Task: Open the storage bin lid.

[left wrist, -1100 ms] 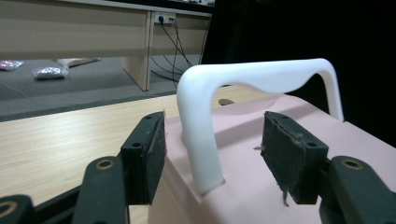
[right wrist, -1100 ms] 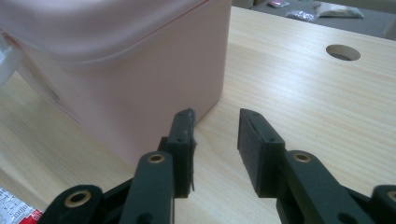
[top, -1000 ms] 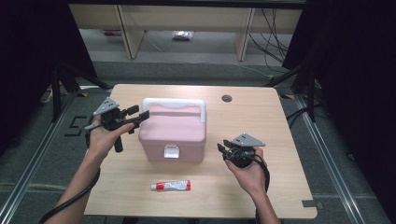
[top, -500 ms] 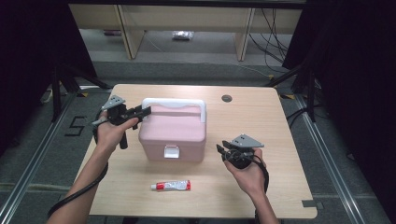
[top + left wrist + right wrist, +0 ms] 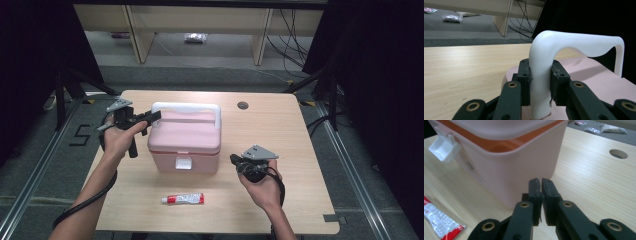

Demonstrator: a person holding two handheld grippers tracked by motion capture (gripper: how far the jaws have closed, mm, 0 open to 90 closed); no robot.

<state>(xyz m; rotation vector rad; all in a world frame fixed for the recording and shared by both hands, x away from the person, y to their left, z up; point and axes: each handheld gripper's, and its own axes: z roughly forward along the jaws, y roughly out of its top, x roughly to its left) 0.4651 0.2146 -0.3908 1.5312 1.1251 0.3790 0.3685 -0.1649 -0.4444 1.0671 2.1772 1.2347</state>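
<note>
My left gripper [image 5: 539, 82] clamps the white handle [image 5: 576, 43] of the pink box [image 5: 186, 142] at mid-table.

Its jaws have just been closing and now press the handle's left post. My right gripper [image 5: 539, 185], jaws just closed on nothing, sits pinched together beside the box's right front corner, a tube [image 5: 183, 199] lying nearby.

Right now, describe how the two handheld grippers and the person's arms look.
Both the left gripper and the right gripper are black, each topped by a grey three-cornered plate. Their jaws are black bars with brass-coloured pivot rings and flat black pads. A black cable trails from each. The forearms are bare, with no sleeves visible.
</note>
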